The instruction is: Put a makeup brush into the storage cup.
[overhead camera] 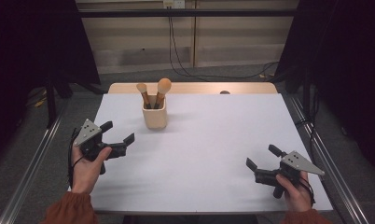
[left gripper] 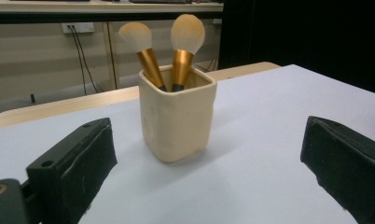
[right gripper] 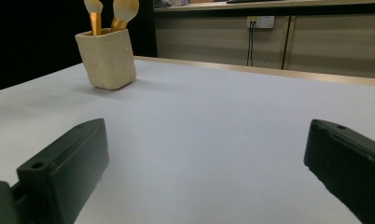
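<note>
Fingers on both grippers are spread wide with nothing between them. The left gripper (overhead camera: 118, 132) sits near the table's left edge, aimed at the cream cup (overhead camera: 155, 117), close but not touching. The right gripper (overhead camera: 264, 157) is well apart, down by the right corner. Two makeup brushes (overhead camera: 158, 93) stand tilted inside the cup, on the white table (overhead camera: 213, 140), toward its far left.
</note>
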A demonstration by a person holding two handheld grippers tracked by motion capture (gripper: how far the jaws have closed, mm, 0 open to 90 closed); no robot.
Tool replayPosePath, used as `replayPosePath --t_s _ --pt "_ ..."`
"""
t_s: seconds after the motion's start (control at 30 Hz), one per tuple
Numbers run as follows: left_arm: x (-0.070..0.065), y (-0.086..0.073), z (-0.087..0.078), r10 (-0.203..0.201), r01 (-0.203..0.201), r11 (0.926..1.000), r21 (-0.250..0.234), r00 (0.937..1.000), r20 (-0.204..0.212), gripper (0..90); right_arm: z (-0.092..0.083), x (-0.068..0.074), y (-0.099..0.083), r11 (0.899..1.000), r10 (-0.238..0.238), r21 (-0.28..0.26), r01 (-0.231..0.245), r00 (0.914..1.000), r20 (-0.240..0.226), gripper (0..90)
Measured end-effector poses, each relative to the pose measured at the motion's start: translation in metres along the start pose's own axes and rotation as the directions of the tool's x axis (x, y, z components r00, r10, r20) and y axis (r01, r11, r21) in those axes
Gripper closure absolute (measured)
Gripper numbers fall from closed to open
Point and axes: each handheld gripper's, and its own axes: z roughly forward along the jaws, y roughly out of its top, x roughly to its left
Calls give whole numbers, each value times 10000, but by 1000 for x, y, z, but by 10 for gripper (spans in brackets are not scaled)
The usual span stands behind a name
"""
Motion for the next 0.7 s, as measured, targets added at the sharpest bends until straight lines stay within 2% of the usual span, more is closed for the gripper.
replayPosePath --t_s 0.1,0.23,0.27,0.4,0.43,0.47,0.7 --pt "-2 -3 -5 -39 38 10000 -72 9999 -104 29 0 -1 0 10000 19 12 -19 10000 38 0" --pt "-6 -10 -11 -59 59 10000 -53 10000 8 29 -1 0 0 10000 19 7 -19 10000 53 0" --pt "-7 -12 -12 -259 259 9996 -118 9997 48 29 -2 0 0 10000 6 24 -6 10000 59 0" --pt "-8 -17 -17 -385 386 9992 -85 9992 82 28 -3 -1 0 10000 7 44 -8 9998 174 0" --pt "-8 -16 -17 -315 315 9995 -53 9995 65 27 -4 -1 0 10000 46 9 -46 9998 201 0" --pt "-10 -16 -19 -24 24 10000 -20 10000 -29 27 -5 -2 0 10000 39 23 -40 9997 227 0" --pt "-21 -23 -27 117 -122 9997 212 9996 241 27 -6 -2 -1 10000 63 44 -65 9997 252 0"
